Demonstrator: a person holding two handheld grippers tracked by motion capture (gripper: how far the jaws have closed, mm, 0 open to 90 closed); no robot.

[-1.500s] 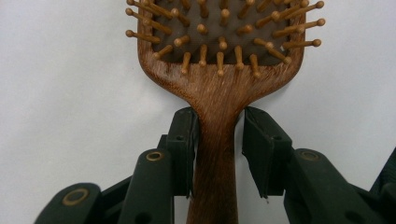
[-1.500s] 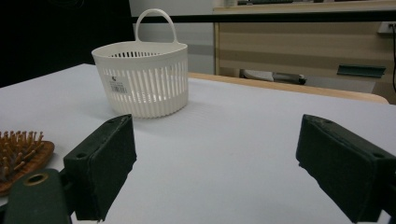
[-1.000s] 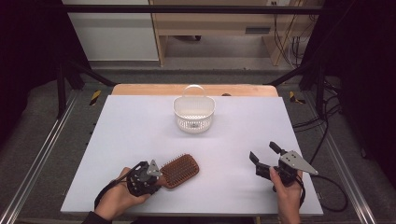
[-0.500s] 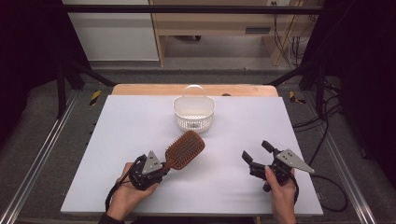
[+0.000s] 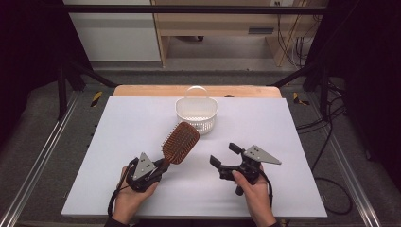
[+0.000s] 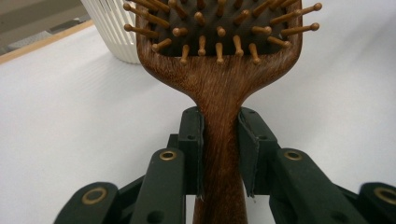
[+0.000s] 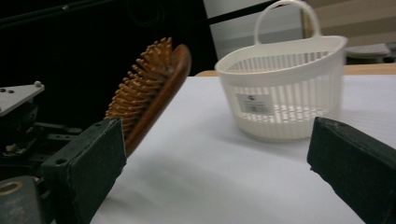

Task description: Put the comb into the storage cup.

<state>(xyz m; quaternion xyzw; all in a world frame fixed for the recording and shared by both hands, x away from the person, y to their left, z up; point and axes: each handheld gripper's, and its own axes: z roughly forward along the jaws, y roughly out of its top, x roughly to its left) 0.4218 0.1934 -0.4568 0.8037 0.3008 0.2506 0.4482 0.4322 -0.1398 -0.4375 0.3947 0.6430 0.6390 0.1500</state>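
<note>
A person's left gripper (image 5: 160, 166) is clamped on the handle of a wooden paddle hairbrush (image 5: 180, 142), whose head rises off the white table (image 5: 283, 127) and tilts toward one o'clock from the hand in the high view. In the left gripper view the two black jaws press against either side of the handle of the brush (image 6: 219, 93), its bristle pins facing the camera. The brush head sits just short of a white slotted basket (image 5: 196, 113) with a loop handle, which stands at twelve o'clock on the table, near its far edge. The right gripper (image 5: 225, 154), held at about five o'clock from the basket, has just been opening its jaws; they stand wide apart with nothing between them, pointing toward ten o'clock. Its own view looks across the table at the basket (image 7: 280, 88) and the raised brush (image 7: 149, 88).
</note>
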